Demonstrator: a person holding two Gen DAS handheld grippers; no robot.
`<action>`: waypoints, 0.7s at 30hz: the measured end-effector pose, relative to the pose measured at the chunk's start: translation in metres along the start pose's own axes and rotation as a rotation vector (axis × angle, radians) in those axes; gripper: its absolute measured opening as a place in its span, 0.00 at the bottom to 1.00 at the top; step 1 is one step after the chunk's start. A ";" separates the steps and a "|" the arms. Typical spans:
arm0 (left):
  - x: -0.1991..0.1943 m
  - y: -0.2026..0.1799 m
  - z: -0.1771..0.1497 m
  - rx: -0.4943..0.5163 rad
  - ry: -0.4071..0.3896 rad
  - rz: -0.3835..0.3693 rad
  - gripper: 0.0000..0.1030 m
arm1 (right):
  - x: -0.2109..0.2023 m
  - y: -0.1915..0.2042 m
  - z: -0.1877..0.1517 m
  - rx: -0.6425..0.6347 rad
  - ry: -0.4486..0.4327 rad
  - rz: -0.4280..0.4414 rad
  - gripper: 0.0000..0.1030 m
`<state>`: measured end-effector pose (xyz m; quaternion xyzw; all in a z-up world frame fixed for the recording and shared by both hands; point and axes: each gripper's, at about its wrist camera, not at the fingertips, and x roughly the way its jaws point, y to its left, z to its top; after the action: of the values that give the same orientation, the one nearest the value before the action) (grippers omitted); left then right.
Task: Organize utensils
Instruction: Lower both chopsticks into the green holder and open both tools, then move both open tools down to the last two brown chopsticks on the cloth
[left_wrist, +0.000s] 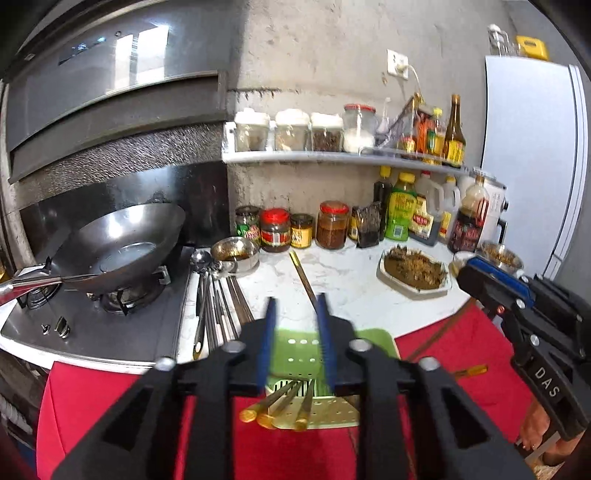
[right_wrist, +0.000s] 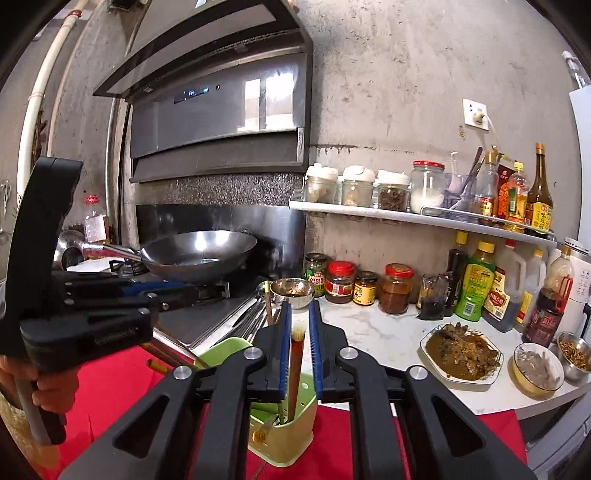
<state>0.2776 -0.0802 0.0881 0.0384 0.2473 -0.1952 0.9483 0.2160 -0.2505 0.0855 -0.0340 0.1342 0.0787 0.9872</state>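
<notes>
A green perforated utensil holder (left_wrist: 314, 387) lies on red cloth at the counter's front edge, with amber-tipped chopsticks (left_wrist: 280, 406) in it. My left gripper (left_wrist: 297, 306) is open and empty above it. One loose chopstick (left_wrist: 303, 277) lies on the white counter beyond. Metal spoons and chopsticks (left_wrist: 218, 302) lie beside the stove. In the right wrist view, my right gripper (right_wrist: 298, 314) is open, with a brown chopstick (right_wrist: 295, 365) standing loose between the fingers, its lower end in the holder (right_wrist: 291, 432).
A wok (left_wrist: 118, 247) sits on the gas stove at left. A small steel bowl (left_wrist: 236, 254), sauce jars (left_wrist: 303, 229) and bottles line the wall. A plate of food (left_wrist: 415, 267) and small bowls (right_wrist: 537, 365) stand at right. A red cloth (left_wrist: 110, 406) hangs at the front.
</notes>
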 end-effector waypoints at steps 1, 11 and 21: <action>-0.011 0.001 0.001 -0.005 -0.020 0.004 0.27 | -0.007 -0.001 0.002 0.000 -0.008 -0.006 0.13; -0.109 0.002 -0.040 -0.015 -0.077 0.140 0.27 | -0.105 -0.004 -0.023 -0.005 -0.008 -0.061 0.13; -0.132 0.003 -0.169 -0.078 0.091 0.179 0.27 | -0.147 0.025 -0.131 0.015 0.159 -0.042 0.25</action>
<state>0.0969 -0.0022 0.0043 0.0320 0.2930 -0.0978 0.9506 0.0378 -0.2595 -0.0020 -0.0357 0.2122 0.0542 0.9751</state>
